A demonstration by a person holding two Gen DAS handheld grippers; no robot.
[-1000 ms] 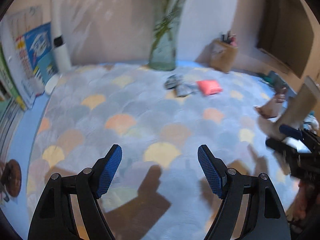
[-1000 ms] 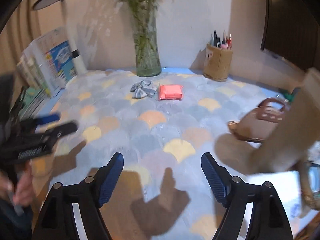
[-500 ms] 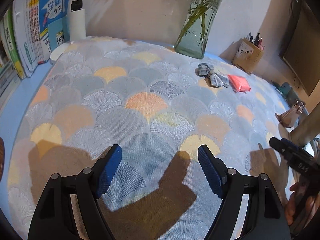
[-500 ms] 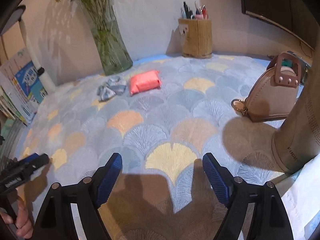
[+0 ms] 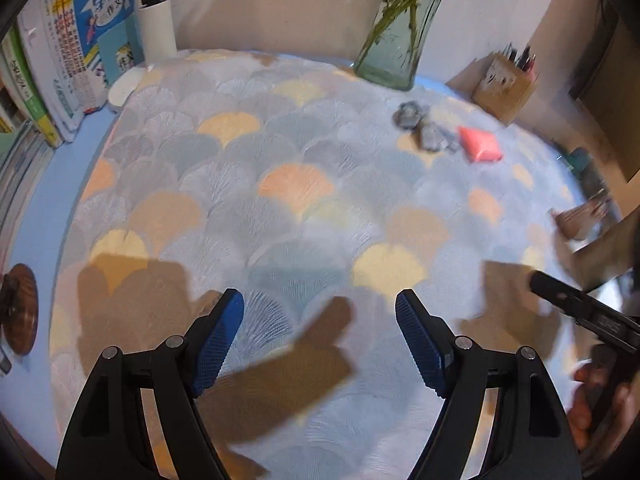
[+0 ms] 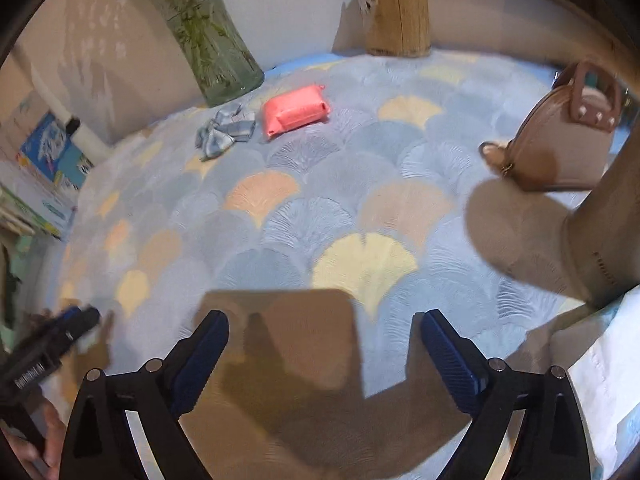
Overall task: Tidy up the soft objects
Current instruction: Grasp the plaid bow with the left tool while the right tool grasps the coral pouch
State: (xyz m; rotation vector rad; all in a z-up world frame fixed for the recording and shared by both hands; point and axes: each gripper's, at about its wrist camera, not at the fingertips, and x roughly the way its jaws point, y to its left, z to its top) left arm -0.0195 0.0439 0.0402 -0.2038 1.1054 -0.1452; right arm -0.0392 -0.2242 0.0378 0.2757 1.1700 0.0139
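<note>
Evidently both the left gripper (image 5: 319, 336) and right gripper (image 6: 323, 360) hover wide and empty — ready, I judge, for the distant pink pouch (image 6: 295, 109) and grey bow (image 6: 226, 129).

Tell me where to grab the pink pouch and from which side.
Grip the pink pouch across its short width at the middle, coming down from above. It lies flat on the mat, plump and rectangular. Its left end is near the grey bow, so avoid that end.
</note>
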